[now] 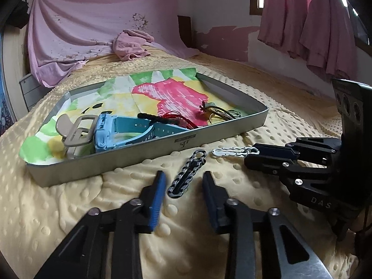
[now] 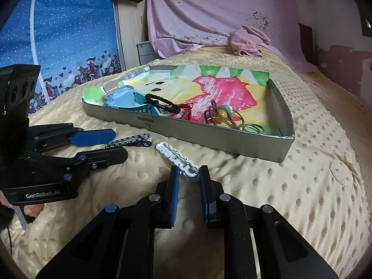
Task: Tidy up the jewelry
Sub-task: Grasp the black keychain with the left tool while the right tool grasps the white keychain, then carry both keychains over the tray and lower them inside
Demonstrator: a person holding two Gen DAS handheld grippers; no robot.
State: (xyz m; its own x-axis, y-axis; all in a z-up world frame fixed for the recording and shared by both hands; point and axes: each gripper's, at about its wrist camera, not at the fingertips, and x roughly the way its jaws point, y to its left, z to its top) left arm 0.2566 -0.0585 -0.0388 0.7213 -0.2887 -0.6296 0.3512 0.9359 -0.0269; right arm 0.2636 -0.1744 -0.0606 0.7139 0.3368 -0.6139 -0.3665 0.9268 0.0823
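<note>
- Two chain bracelets lie on the yellow blanket [image 1: 58, 209] just before the tray [image 1: 148, 155]. In the left view, the left gripper [image 1: 183, 183] stands partly open, its fingers either side of the black bracelet [image 1: 187, 173], not pressing it.
- In the right view, the right gripper [image 2: 188, 174] is nearly closed, pinching the clasp end of the white bracelet [image 2: 173, 154]. A blue watch [image 2: 126, 100] lies in the tray.

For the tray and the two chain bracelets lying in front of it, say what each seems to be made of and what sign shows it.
Tray: probably sheet metal with a dull grey sheen and thin folded walls.
Dark bracelet: likely metal; its links glint.
White bracelet: matt white links, coated metal or plastic, with a small metal spring at the clasp.
</note>
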